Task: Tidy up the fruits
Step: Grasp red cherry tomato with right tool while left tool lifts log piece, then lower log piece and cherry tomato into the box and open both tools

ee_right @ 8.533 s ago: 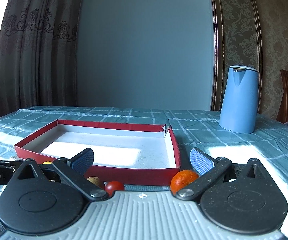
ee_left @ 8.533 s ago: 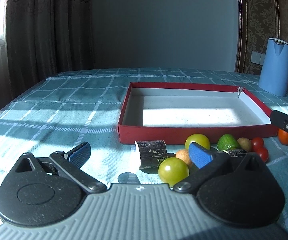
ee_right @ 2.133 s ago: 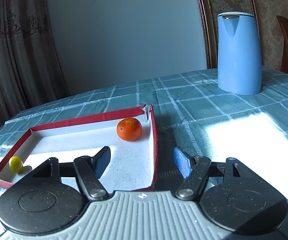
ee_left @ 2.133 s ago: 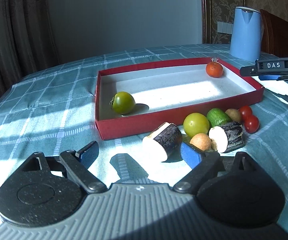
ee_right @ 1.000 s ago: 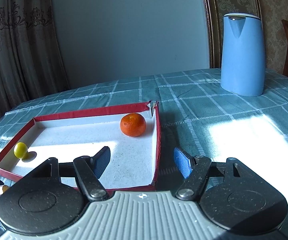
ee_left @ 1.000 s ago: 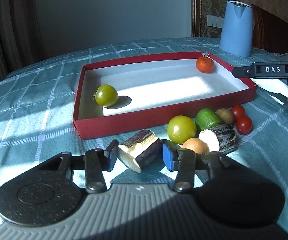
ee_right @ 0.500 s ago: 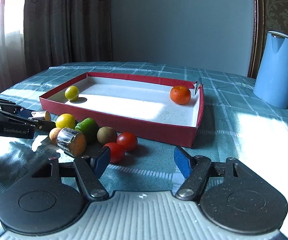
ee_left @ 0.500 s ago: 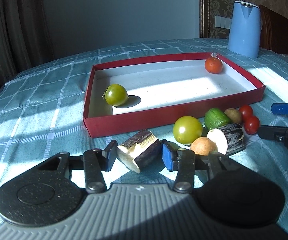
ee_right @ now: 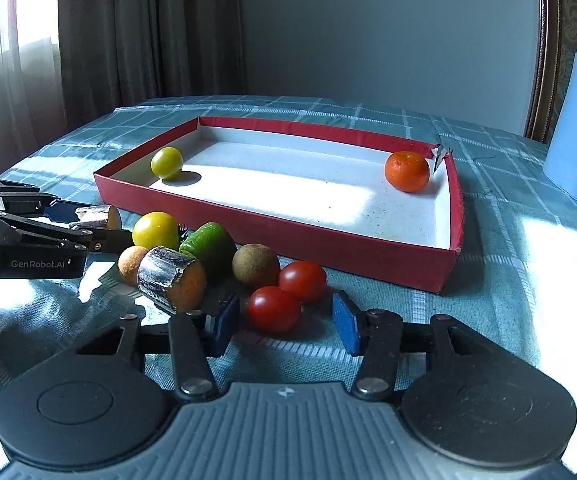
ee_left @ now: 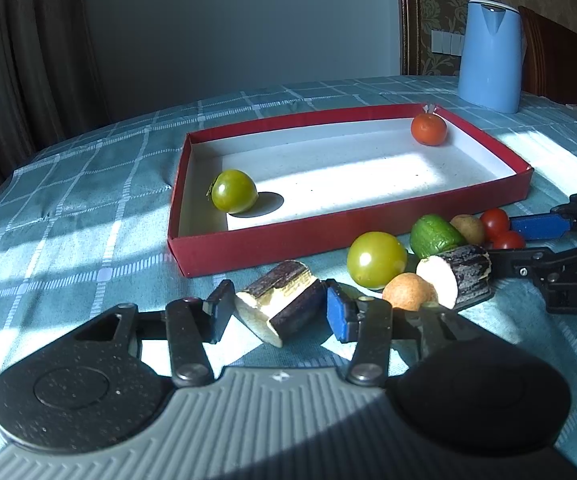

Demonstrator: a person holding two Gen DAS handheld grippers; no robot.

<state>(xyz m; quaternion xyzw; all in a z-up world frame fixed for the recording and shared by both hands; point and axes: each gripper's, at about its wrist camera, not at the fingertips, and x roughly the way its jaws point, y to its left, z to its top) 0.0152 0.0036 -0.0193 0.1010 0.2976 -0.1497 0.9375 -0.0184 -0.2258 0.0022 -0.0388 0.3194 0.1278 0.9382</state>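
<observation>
My left gripper point(ee_left: 278, 314) is shut on a dark-skinned cut piece point(ee_left: 280, 308) just in front of the red tray point(ee_left: 248, 254). In the tray lie a green tomato point(ee_left: 234, 197) and a mandarin point(ee_left: 428, 129). My right gripper point(ee_right: 284, 326) is closing around the nearer of two red cherry tomatoes point(ee_right: 274, 308). Its pads stand apart from the tomato. Beside them lie a yellow-green tomato point(ee_right: 155, 231), a green fruit point(ee_right: 208, 242), a brown fruit point(ee_right: 255, 265), a tan ball point(ee_right: 130, 264) and a second dark piece point(ee_right: 170, 280).
A blue kettle point(ee_left: 490, 56) stands on the checked tablecloth point(ee_left: 88, 216) behind the tray's far right corner, with a wooden chair point(ee_left: 560, 68) behind it. Curtains point(ee_right: 128, 40) hang at the far left. The two grippers lie close on either side of the fruit pile.
My right gripper swung from over the tray to the fruit pile, sank to the cherry tomatoes and narrowed its jaws. The left gripper, open two seconds ago, has gripped the dark piece and stayed put.
</observation>
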